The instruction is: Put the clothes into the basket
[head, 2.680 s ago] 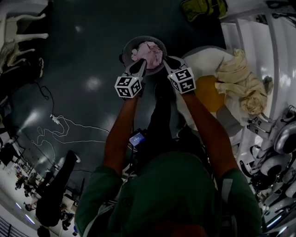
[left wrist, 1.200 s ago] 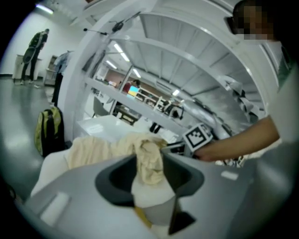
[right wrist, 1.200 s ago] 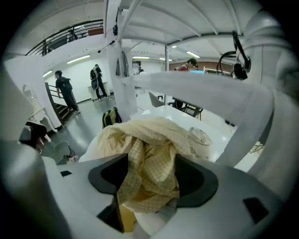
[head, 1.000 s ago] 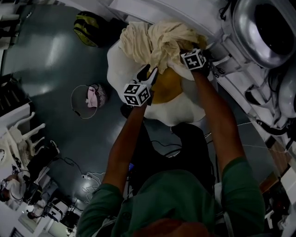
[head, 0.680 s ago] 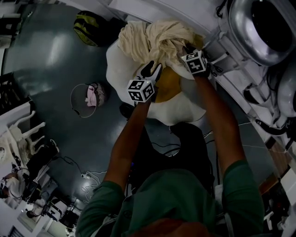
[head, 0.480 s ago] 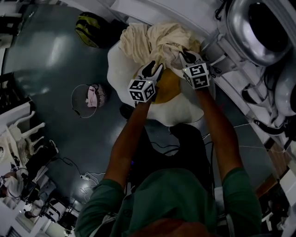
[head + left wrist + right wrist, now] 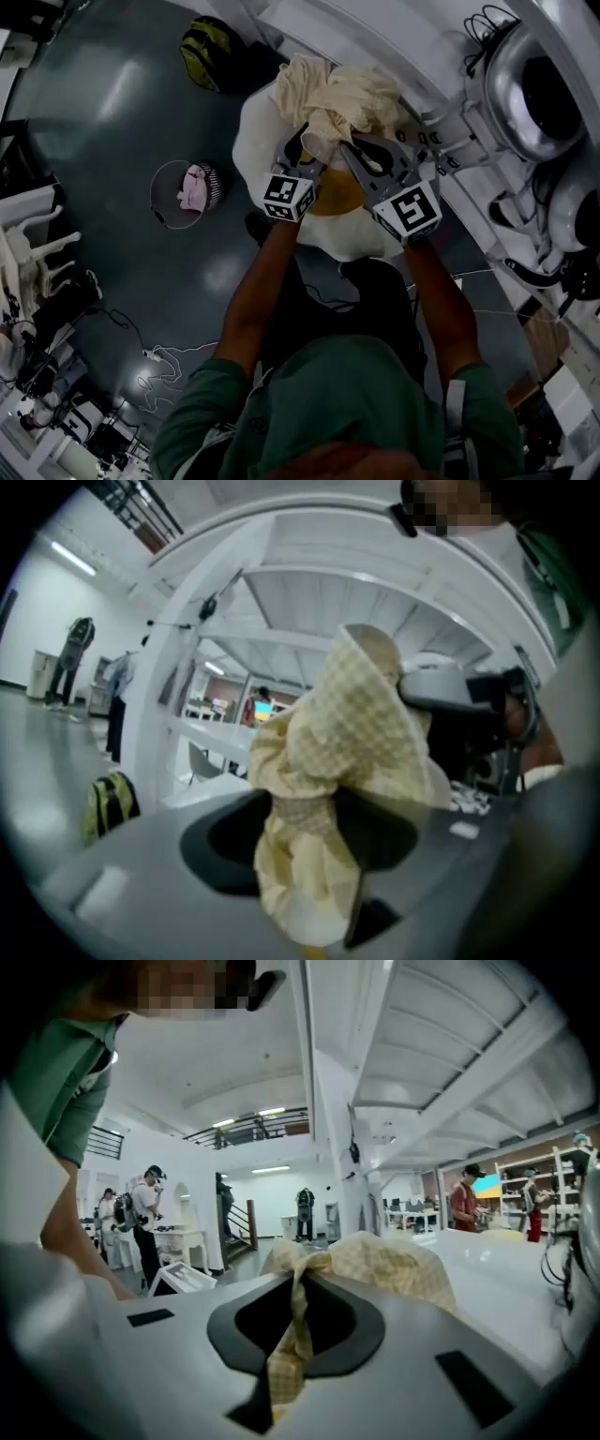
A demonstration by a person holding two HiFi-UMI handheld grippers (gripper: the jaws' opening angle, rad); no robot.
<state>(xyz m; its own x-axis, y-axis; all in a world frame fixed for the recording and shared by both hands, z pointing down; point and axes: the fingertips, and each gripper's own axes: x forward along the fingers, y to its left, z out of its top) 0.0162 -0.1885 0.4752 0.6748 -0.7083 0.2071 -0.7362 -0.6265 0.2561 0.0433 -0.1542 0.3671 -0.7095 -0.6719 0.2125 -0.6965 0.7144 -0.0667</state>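
Observation:
A pale yellow checked cloth lies bunched on a white rounded seat. Both grippers hold it from the near side. In the left gripper view a thick wad of the cloth is pinched between the jaws of my left gripper; these jaws have just been opening wider. My right gripper has just closed on a thin strip of the cloth. The round wire basket stands on the dark floor to the left, with pink clothes in it.
A yellow cushion lies on the seat under the grippers. White machines and a white frame stand at the right. A green-yellow backpack sits on the floor at the back. Cables trail across the floor at the left.
Both grippers have risen from the cloth pile with cloth in them. The right one lifted more and came nearer the camera. Its jaws, wide before, now pinch a strip.

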